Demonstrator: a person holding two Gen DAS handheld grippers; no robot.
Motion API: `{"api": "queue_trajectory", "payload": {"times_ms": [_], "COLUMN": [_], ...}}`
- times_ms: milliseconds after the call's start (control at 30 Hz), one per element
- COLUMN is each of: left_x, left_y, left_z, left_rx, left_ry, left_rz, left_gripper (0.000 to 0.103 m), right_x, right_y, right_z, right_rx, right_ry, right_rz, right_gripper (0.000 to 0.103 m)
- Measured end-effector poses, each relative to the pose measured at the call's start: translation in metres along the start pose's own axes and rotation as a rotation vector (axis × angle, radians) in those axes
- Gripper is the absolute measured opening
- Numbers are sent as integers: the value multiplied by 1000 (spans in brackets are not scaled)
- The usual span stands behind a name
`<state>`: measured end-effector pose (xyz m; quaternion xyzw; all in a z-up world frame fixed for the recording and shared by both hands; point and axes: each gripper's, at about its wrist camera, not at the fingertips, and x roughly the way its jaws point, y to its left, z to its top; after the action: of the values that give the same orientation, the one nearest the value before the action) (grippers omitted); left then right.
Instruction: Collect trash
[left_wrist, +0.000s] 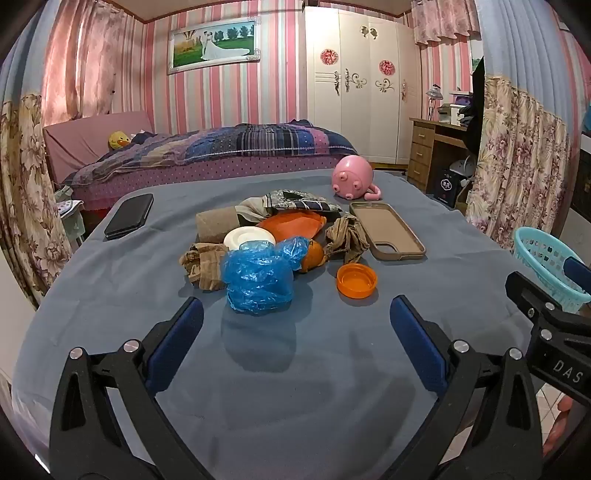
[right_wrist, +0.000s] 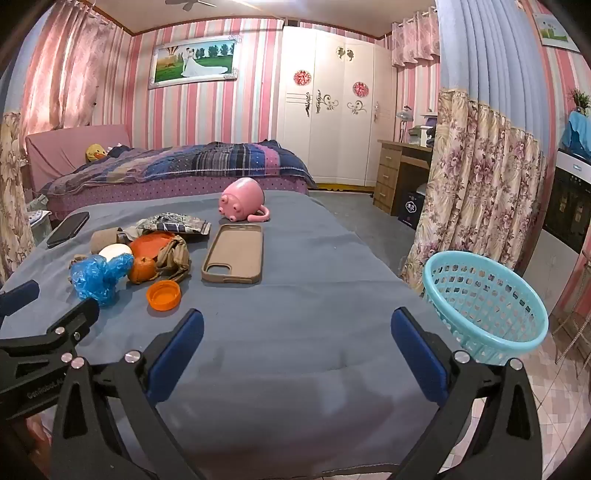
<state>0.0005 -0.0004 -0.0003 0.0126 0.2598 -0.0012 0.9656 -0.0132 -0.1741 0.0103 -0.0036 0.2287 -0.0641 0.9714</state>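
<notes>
Crumpled blue plastic bag at near edge of trash pile on grey-blue tablecloth. My left gripper spread, empty, short of bag; right gripper likewise. Step: approach. Next: close on bag, carry to turquoise perforated basket.

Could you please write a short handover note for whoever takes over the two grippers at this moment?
Left gripper: open, empty, facing the blue plastic bag.
Right gripper: open, empty, over bare blanket.
Trash pile at the left: blue bag, orange cap, orange peel, crumpled brown paper, cardboard tube.
Basket: beside the table at the right, nothing seen inside.
Done: nothing yet. Left: all trash; likely leave the phone case and pink toy.
</notes>
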Motion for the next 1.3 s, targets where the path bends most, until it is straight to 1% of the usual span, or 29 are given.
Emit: {"api": "queue_trajectory", "payload": {"times_ms": [100, 1300], "left_x": [-1, -1], "left_y": [0, 0], "left_z": [0, 0], "left_rx": [-7, -1], "left_ry": [-11, -11], "left_rz": [-3, 0], "left_gripper": [98, 98], "right_x": [0, 0], "right_y": [0, -2], "right_z": [0, 0], "right_rx": [1, 2], "right_ry": [-3, -4], "right_rz": [0, -1], "right_gripper": [99, 99]}}
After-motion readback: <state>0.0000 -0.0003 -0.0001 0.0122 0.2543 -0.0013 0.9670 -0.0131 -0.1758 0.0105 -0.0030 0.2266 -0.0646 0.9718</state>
